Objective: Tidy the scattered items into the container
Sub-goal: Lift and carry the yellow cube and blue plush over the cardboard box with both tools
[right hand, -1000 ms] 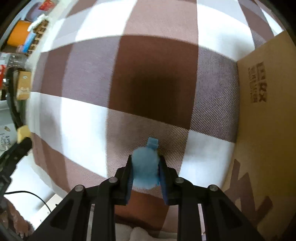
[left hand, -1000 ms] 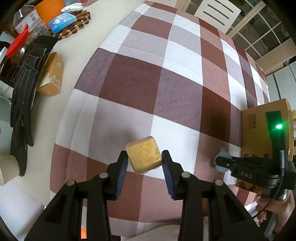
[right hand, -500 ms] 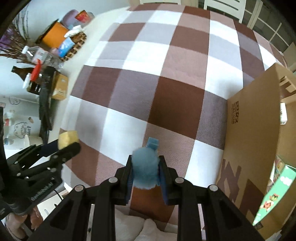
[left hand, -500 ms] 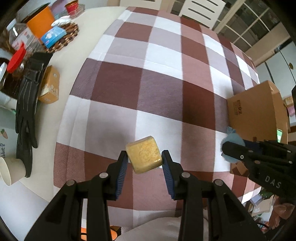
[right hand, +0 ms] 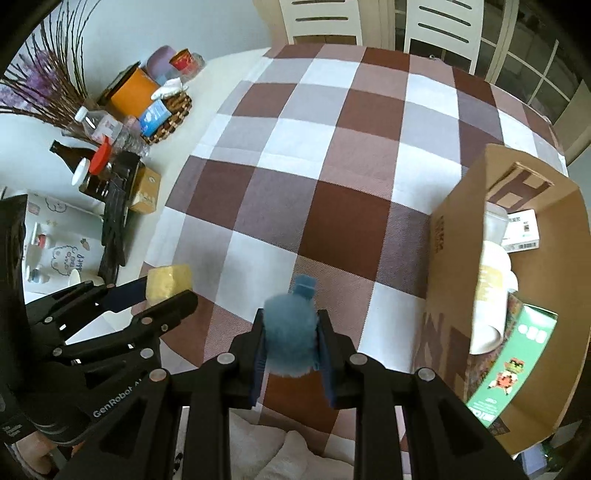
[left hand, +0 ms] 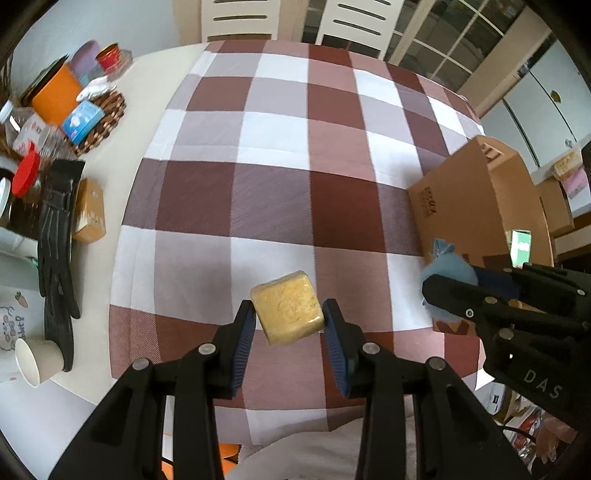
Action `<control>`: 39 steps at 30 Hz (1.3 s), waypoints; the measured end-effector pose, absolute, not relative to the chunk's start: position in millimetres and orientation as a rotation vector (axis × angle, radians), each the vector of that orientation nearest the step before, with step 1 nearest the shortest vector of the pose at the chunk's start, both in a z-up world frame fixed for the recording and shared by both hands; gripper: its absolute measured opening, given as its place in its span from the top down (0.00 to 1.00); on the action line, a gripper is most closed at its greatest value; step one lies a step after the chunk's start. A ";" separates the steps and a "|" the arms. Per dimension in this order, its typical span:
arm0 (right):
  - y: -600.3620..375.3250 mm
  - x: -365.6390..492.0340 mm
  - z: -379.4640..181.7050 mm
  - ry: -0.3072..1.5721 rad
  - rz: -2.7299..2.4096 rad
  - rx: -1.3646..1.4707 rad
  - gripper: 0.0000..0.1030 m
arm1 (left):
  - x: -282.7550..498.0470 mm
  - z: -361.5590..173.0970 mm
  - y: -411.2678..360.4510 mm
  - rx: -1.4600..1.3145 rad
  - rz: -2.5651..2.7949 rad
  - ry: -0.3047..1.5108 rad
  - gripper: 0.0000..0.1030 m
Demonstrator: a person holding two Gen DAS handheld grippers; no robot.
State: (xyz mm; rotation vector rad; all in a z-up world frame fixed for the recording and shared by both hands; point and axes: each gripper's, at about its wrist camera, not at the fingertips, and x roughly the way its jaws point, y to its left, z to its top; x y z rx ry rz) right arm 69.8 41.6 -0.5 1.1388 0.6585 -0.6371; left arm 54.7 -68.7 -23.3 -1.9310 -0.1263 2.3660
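My left gripper (left hand: 288, 325) is shut on a yellow sponge cube (left hand: 286, 312) and holds it above the near edge of the checked tablecloth; the cube also shows in the right wrist view (right hand: 170, 282). My right gripper (right hand: 290, 343) is shut on a fluffy blue toy (right hand: 291, 332), held high, left of the open cardboard box (right hand: 450, 236). The toy also shows in the left wrist view (left hand: 448, 275), in front of the box (left hand: 458, 206). The box holds a green carton (right hand: 513, 354), white items and a small white packet.
The table's left side is crowded: orange container (left hand: 55, 92), blue packet on a woven mat (left hand: 83, 116), bottles, black glove (left hand: 55, 254), small tan box (left hand: 88, 216), paper cup (left hand: 37, 362). Two white chairs (right hand: 369, 22) stand behind the table.
Both grippers have risen well above the table with their loads, so much more of the table and the box's inside shows. The right gripper has stayed beside the box.
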 end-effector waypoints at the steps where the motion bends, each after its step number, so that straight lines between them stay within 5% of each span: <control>1: 42.6 64.7 0.6 0.650 -0.639 1.140 0.76 | 54.7 -20.3 -64.6 -1.925 2.365 -0.115 0.63; 39: 69.3 -128.8 -44.5 0.459 -0.813 1.272 0.76 | 34.8 21.9 137.0 -1.678 2.151 0.265 0.63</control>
